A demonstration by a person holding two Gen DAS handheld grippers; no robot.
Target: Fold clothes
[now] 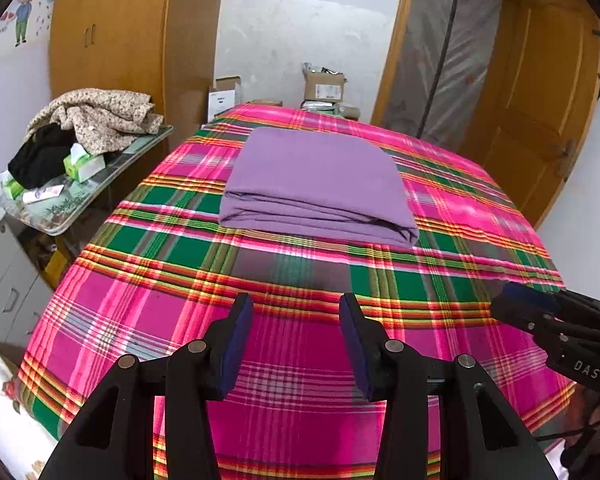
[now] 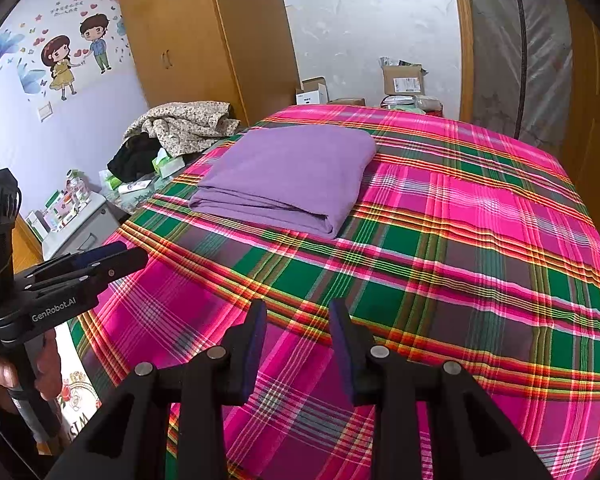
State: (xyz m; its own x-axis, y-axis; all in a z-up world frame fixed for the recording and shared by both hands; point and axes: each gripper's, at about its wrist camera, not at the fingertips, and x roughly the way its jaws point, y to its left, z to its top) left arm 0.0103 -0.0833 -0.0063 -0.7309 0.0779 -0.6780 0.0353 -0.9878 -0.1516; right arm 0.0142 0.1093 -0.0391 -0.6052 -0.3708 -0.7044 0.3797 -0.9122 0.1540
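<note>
Both wrist views angled down over near edge of bed (image 1: 460,216), facing far wall and wardrobe (image 1: 112,40). Left view sits left, catches right gripper (image 1: 512,304) at right edge. Right view sits right, catches left gripper (image 2: 132,256) at left edge. Shared: purple folded cloth (image 1: 316,184) mid-bed, plaid cover, cluttered side table (image 2: 140,192), boxes at far wall.

"genrobot.ai" printed in white on the side of the left gripper (image 2: 112,254). "das" in white on the body of the right gripper (image 1: 518,300). box labels and wall lettering too small to read.
</note>
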